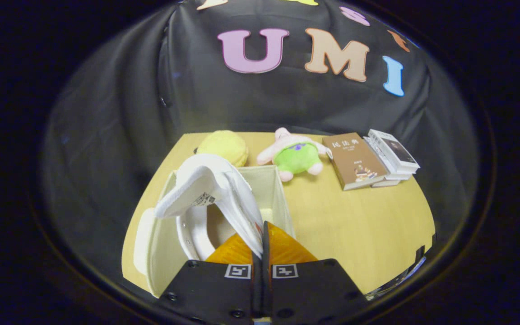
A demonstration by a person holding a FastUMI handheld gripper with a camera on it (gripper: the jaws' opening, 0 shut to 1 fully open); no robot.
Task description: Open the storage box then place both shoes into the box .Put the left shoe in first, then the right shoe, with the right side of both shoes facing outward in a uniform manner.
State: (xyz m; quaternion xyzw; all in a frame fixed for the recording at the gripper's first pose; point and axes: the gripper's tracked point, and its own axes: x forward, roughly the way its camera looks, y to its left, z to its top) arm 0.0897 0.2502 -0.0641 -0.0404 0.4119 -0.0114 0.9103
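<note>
Over the open storage box, at the near left of the wooden table: gripper closed tight on the side wall of a white shoe, both fingers pressing the thin upper edge between them. Shoe hanging tilted, tongue and inner label turned up and left, heel end low inside the box. Cannot tell whether left or right shoe, nor whether a second one lies beneath.

Box of pale fabric, lid off or folded aside, left wall leaning outward close to the table's left edge; far wall upright just beyond the shoe; right wall running back from the fingers. Little free room inside around the shoe, more toward the far right corner of the box.

Right of the box, a broad bare stretch of tabletop reaching to the near and right edges. Along the far edge, from left to right: a yellow plush touching or just behind the box's far left corner, a pink-and-green plush toy just beyond the far right corner, a brown book lying flat, then a small stack of white books just beside it. All four well apart from the fingers.
</note>
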